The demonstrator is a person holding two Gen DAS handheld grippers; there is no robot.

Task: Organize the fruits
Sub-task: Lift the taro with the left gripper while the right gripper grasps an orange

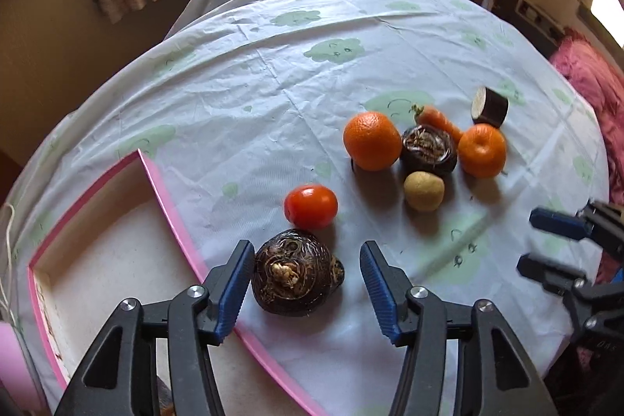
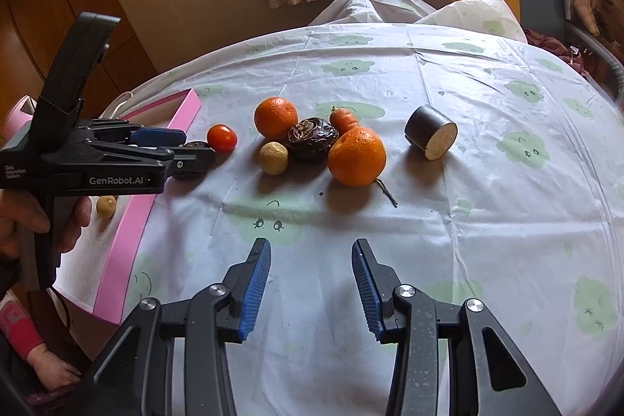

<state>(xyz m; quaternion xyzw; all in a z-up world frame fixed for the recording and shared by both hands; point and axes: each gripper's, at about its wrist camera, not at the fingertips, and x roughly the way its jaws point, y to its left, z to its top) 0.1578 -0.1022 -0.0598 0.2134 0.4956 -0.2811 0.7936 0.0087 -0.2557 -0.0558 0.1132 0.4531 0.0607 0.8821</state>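
Note:
My left gripper [image 1: 306, 252] is open around a dark brown taro-like root [image 1: 296, 277] lying beside the pink box [image 1: 171, 205]; the jaws stand apart from it. A red tomato [image 1: 311, 206] lies just beyond. Further off sit two oranges [image 1: 372, 140] [image 1: 482, 151], a second dark root [image 1: 428, 150], a small potato [image 1: 424, 190], a carrot [image 1: 436, 119] and an eggplant chunk [image 1: 490, 107]. My right gripper [image 2: 311, 248] is open and empty above bare cloth, short of the near orange [image 2: 357, 156]. A small potato [image 2: 106, 205] lies in the box.
The round table has a white cloth with green cloud prints [image 2: 487, 127]. The pink box [image 2: 132, 225] sits at the table's left edge. Curtains and a padded bench stand behind. A pink fabric [image 1: 592, 84] lies off the right edge.

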